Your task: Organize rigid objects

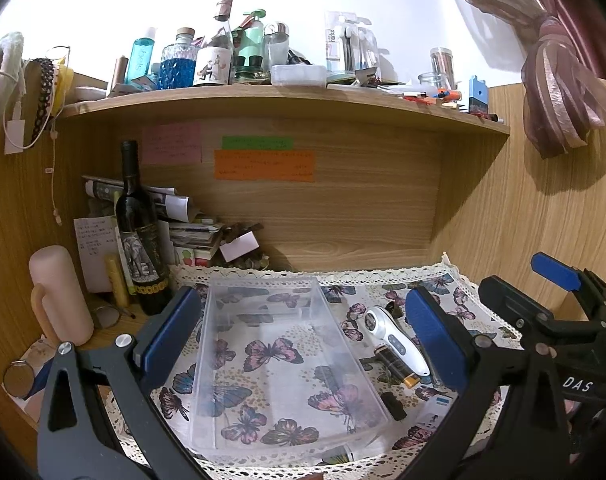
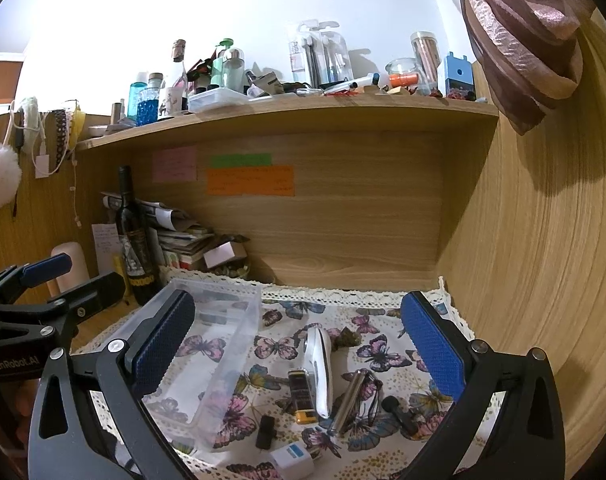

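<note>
Since the bin [image 1: 287, 364] holds nothing yet, the sorting looks barely begun, if begun at all. It sits on the butterfly cloth [image 2: 383, 320] toward the table's left side, and every loose piece lies on the cloth to its right: the white handheld device [image 2: 319, 368], the brown lighter [image 2: 301, 396] touching it, the metal tube [image 2: 349, 404], two small black pieces [image 2: 265, 432] [image 2: 399, 412] and the white cube [image 2: 293, 460] near the front edge. All of these, as I judge it, still have to go into the bin.

Both tools hang above the table with nothing between their pads: the left gripper [image 1: 303, 344] has its jaws spread wide to either side of the bin, and the right gripper [image 2: 299, 344] has its jaws equally wide over the loose pieces.

The cube is partly cut off at the frame's bottom. A dark lump [image 2: 347, 338] behind the device is too blurred to name, and the front edge of the table is hidden by the tools.
</note>
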`<state>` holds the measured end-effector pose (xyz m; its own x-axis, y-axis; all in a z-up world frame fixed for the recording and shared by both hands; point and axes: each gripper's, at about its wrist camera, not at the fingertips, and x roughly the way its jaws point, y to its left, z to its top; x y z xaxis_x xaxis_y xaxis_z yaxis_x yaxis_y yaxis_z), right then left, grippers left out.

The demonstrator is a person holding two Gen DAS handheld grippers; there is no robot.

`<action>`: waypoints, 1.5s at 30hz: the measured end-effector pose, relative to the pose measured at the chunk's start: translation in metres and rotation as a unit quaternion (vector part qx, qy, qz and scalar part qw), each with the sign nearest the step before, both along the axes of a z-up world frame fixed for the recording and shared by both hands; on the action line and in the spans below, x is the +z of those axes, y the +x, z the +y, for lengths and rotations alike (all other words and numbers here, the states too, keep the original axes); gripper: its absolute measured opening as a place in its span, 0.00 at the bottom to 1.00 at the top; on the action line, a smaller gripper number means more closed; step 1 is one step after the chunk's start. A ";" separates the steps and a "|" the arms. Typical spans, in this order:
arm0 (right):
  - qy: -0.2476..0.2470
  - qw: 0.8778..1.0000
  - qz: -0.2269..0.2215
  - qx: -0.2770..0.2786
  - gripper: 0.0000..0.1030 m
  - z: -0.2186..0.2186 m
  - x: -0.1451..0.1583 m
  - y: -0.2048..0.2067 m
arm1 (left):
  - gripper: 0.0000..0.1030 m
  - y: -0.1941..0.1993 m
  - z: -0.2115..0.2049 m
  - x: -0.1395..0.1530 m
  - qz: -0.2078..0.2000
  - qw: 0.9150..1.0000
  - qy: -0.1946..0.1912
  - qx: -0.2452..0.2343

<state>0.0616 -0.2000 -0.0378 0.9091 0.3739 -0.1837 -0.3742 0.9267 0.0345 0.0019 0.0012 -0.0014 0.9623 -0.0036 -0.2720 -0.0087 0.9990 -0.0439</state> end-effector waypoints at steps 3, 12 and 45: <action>0.000 1.000 -0.001 0.001 1.00 0.000 0.001 -0.001 | 1.00 0.000 0.000 0.000 0.001 1.000 0.000 0.000; 0.000 1.000 -0.003 -0.001 1.00 0.000 0.003 -0.002 | 1.00 0.000 -0.002 0.005 -0.005 1.000 0.001 -0.002; 0.002 1.000 0.002 -0.003 1.00 0.000 0.008 0.000 | 1.00 0.004 -0.001 0.004 -0.005 1.000 -0.002 -0.008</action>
